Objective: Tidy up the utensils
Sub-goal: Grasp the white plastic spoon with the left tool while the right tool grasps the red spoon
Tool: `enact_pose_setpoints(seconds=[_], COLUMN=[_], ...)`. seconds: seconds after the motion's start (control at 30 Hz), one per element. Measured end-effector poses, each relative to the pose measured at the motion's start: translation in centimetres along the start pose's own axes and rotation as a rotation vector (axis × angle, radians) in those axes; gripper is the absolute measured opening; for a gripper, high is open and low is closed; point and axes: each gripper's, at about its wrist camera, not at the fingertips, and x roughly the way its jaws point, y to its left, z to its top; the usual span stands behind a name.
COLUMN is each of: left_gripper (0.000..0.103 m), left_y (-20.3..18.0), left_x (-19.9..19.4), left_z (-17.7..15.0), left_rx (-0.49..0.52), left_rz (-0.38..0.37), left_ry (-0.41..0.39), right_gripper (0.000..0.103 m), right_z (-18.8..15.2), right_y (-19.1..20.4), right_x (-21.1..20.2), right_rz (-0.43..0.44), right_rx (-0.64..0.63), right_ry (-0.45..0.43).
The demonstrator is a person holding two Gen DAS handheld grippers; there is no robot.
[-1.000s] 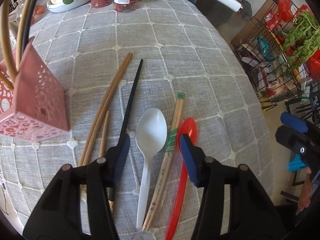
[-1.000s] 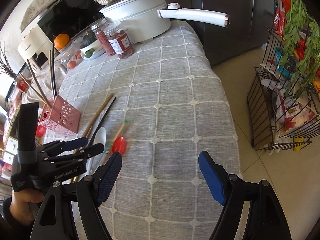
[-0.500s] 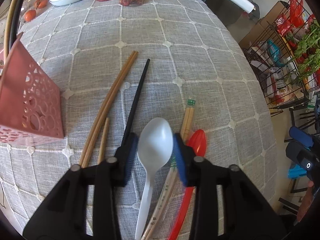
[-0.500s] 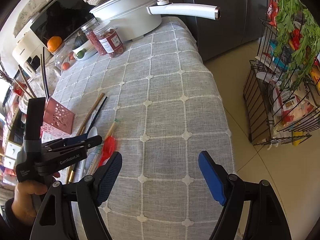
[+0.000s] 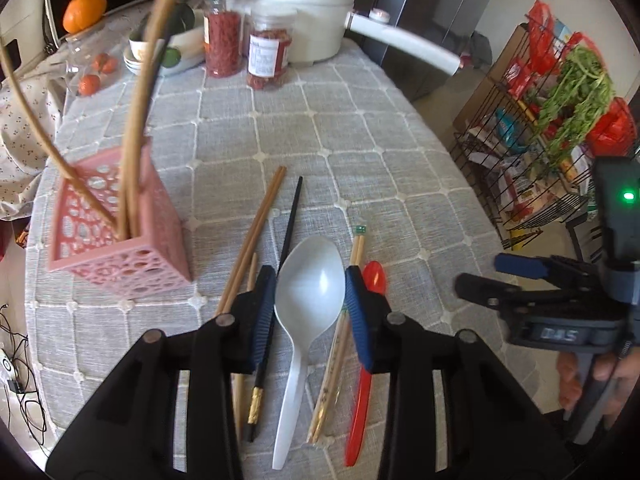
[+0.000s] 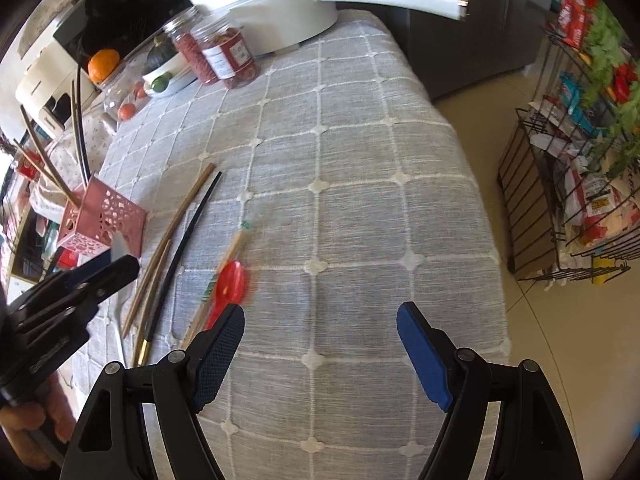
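your left gripper point(image 5: 310, 300) has its blue fingers point(image 5: 264, 312) closed on the bowl of the white spoon point(image 5: 308, 280), one pad pressed on each side of it; the jaws have just been closing, with the spoon between them. the spoon's handle hangs back below the fingers, and the bowl looks lifted off the bench point(image 5: 360, 128). just left of the left finger lies the black chopstick point(image 5: 290, 220), its gold-banded end back under the finger. further left are the brown chopsticks point(image 5: 260, 224), running ahead and away from the fingers. just right of the right finger are the wrapped chopsticks point(image 5: 336, 356) with a green tab at the far end, and beside them the red spoon point(image 5: 374, 276), its bowl just past the fingertip. well to the left and ahead of the fingers stands the pink holder point(image 5: 152, 248), tilted in the view, with several long sticks standing in it.

your right gripper point(image 6: 320, 340) hovers over the grey checked cloth with its fingers point(image 6: 218, 344) spread wide and nothing between them. the red spoon point(image 6: 230, 284) lies just ahead of its left finger, blurred, and the pink holder point(image 6: 104, 220) is far off to the left. a white pot point(image 6: 272, 4) and two jars point(image 6: 224, 56) sit at the far end of the bench, well ahead of both pairs of fingers.
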Motion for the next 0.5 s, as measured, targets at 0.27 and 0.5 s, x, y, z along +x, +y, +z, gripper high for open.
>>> enact_pose_setpoints(seconds=[0.27, 0.5], left_gripper=[0.037, 0.037], left_y=[1.7, 3.8], left_x=[-3.3, -4.6], left_z=[-0.8, -1.3], left_rx=[-0.016, -0.037], left_rz=[-0.016, -0.008], left_ry=[-0.085, -0.106], right_gripper=[0.064, 0.041], right_z=[0.7, 1.1], right_y=[4.1, 6.2], right_x=[3.2, 5.8], right_rz=[0.023, -0.019], right_rx=[-0.04, -0.081], right_ry=[0.087, 0.143])
